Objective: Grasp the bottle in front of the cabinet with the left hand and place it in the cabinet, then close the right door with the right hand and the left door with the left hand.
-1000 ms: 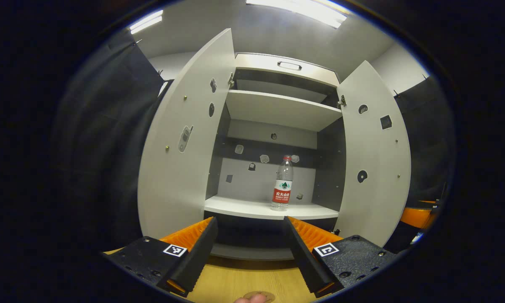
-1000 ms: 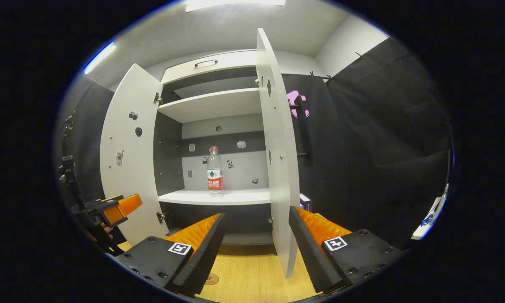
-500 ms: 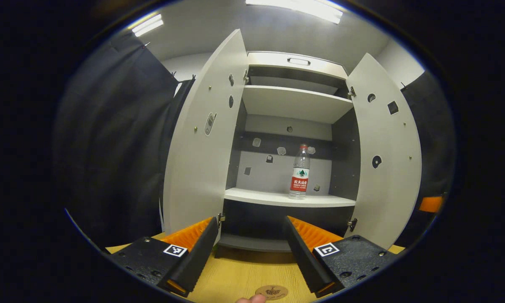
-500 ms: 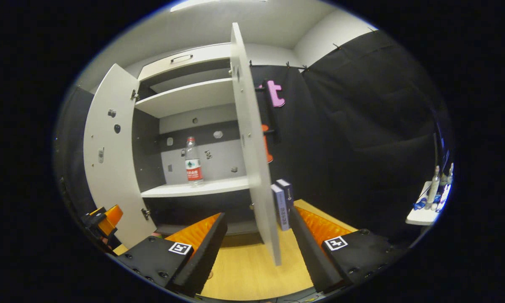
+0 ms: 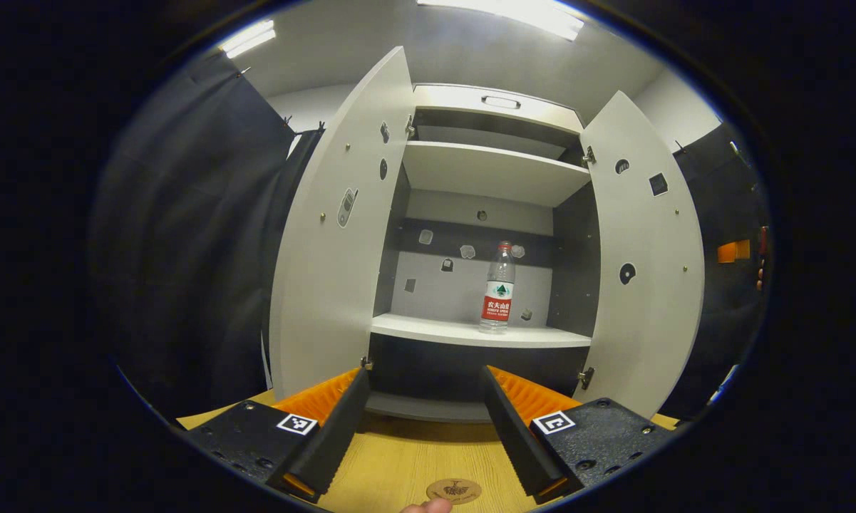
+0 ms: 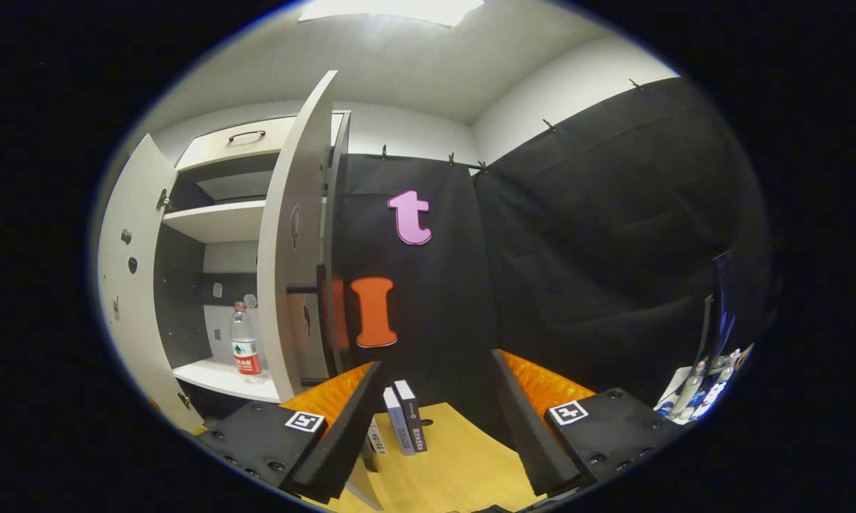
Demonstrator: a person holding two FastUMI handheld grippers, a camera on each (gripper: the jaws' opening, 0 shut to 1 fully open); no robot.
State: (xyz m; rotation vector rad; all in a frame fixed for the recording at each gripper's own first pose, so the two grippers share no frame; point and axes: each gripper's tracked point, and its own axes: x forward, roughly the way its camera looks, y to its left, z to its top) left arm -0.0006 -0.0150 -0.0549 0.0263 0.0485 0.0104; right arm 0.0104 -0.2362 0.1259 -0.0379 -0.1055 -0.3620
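Observation:
A clear water bottle (image 5: 497, 287) with a red label stands upright on the cabinet's lower shelf (image 5: 435, 330), toward its right side. Both white doors hang wide open: the left door (image 5: 335, 249) and the right door (image 5: 645, 263). My left gripper (image 5: 424, 372) is open and empty, low in front of the cabinet and well back from the shelf. My right gripper (image 6: 437, 360) is open and empty too, out beyond the right door (image 6: 292, 263), which it sees nearly edge-on with a dark handle (image 6: 303, 288) on its outer face. The bottle (image 6: 243, 349) shows past that door.
The cabinet stands on a wooden tabletop (image 5: 399, 463) bearing a round emblem (image 5: 454, 490). Two upright books (image 6: 403, 427) stand on the table just right of the cabinet. A white side ledge (image 6: 698, 385) with small items lies far right. Black cloth walls surround the booth.
My right gripper has swung to the right, from facing the cabinet's inside to the outer side of the right door. The left gripper has pulled back a little. The bottle has stayed put.

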